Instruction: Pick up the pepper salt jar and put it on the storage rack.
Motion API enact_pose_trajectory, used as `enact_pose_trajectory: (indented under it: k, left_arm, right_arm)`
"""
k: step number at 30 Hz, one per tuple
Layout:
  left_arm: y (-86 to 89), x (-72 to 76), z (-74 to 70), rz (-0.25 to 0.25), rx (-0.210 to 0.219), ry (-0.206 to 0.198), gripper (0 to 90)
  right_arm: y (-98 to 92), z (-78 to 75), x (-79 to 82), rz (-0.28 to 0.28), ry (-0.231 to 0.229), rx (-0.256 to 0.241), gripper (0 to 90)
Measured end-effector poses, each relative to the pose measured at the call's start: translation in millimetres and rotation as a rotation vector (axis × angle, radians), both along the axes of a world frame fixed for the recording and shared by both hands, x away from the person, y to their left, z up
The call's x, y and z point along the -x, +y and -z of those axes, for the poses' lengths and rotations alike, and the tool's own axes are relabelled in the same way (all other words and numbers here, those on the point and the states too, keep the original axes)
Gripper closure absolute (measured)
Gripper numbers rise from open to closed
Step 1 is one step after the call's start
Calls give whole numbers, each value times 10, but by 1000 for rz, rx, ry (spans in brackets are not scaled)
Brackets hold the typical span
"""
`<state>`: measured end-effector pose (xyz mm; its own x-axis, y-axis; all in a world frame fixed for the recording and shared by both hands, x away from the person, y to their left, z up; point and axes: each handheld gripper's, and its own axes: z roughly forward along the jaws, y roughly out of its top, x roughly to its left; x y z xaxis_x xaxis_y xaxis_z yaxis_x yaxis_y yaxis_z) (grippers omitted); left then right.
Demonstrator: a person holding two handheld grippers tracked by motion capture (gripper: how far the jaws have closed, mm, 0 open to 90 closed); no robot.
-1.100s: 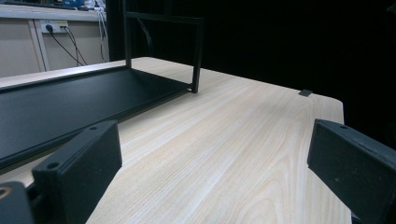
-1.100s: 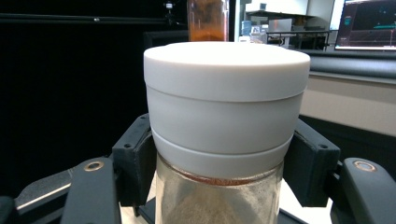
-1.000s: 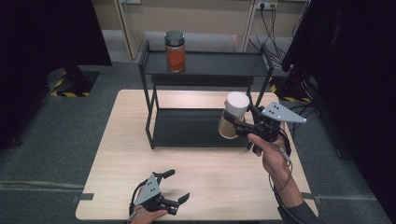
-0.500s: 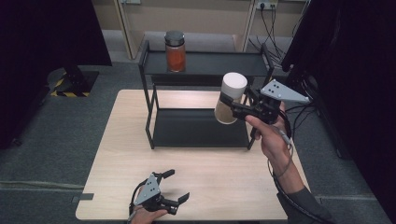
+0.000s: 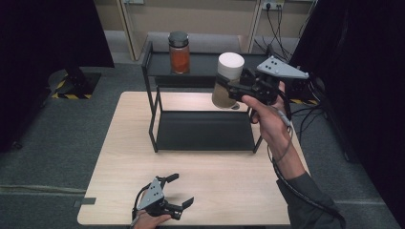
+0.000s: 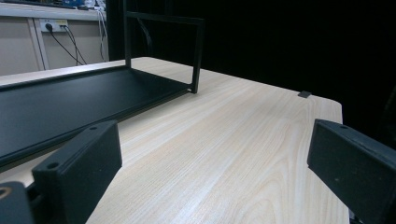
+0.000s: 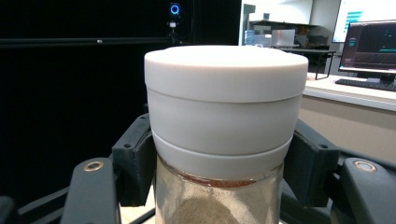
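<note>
Right gripper (image 5: 235, 87) clamped jar (image 5: 228, 81) below lid, level with top shelf (image 5: 203, 71); should clear rail, set upright. Left gripper (image 5: 177, 191) sat spread on tabletop (image 5: 224, 179).

We're in what looks like a lab or test room, folks. A light wooden table (image 5: 200, 191) stands on grey carpet (image 5: 62, 138), ringed by black curtains (image 5: 43, 33) that wall off the work area. Yellow-and-black hazard tape (image 5: 64, 93) marks a stand's base on the floor. Wall sockets (image 5: 272, 5) with cables hanging run along the back. Beyond the curtains, the right gripper view catches a lit computer monitor (image 7: 371, 46) and keyboard (image 7: 362, 83) on a desk, possibly an adjoining office area, though it's blurry.
</note>
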<state>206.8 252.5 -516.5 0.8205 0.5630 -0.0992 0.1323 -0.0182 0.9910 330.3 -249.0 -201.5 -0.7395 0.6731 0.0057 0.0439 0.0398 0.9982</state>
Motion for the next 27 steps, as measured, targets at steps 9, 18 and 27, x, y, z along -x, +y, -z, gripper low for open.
enact_pose_trajectory:
  k: [9, 18, 27]
  left_arm:
    - [3, 6, -3, 3, 2, -2, 26]
    - [3, 6, -7, 9, -4, -4, 26]
    - [1, 9, -2, 12, 0, -5, 26]
  right_arm:
    - [219, -181, -143, 31, -5, 5, 353]
    - [399, -304, -274, 70, -27, 18, 353]
    - [538, -339, -432, 126, -23, 29, 353]
